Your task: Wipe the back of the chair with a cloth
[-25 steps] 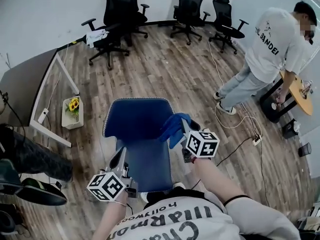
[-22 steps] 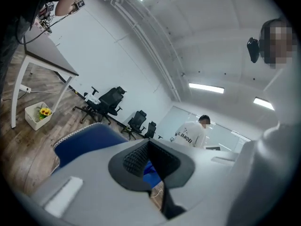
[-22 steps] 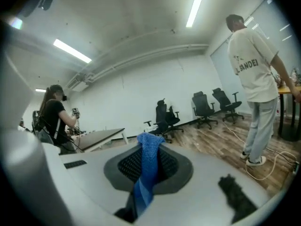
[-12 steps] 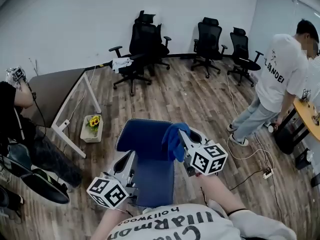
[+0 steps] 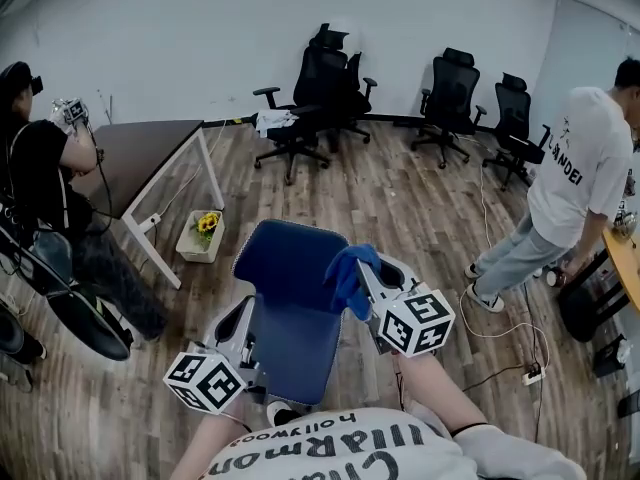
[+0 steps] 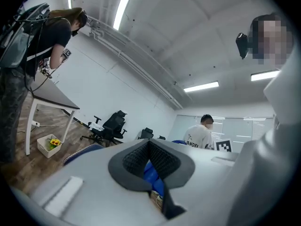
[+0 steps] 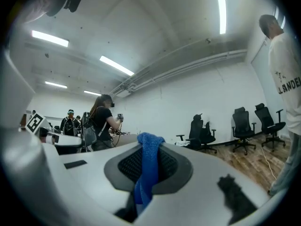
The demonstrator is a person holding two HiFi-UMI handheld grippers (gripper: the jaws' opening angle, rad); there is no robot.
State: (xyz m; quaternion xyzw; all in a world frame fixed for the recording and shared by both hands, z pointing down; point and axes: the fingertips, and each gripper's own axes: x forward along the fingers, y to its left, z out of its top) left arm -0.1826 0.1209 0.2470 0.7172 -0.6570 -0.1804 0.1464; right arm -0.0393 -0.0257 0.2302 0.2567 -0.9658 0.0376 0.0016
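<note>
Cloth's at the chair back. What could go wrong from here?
The right hand-held gripper pinches only a narrow fold of the blue cloth; rubbing the blue chair may pull it free.
A power strip and its cable lie on the floor to the right: a trip risk when stepping around.

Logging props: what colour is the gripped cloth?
The cloth is blue; right gripper view shows it best.

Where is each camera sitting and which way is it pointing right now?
Head view: on the person's head, steeply down at the blue chair; shows left gripper, right gripper, shirt.
Left gripper view: on the left gripper, along its shut jaws, tilted up across the room.
Right gripper view: on the right gripper, along jaws clamping the blue cloth.
Shared: both gripper views show black office chairs.
</note>
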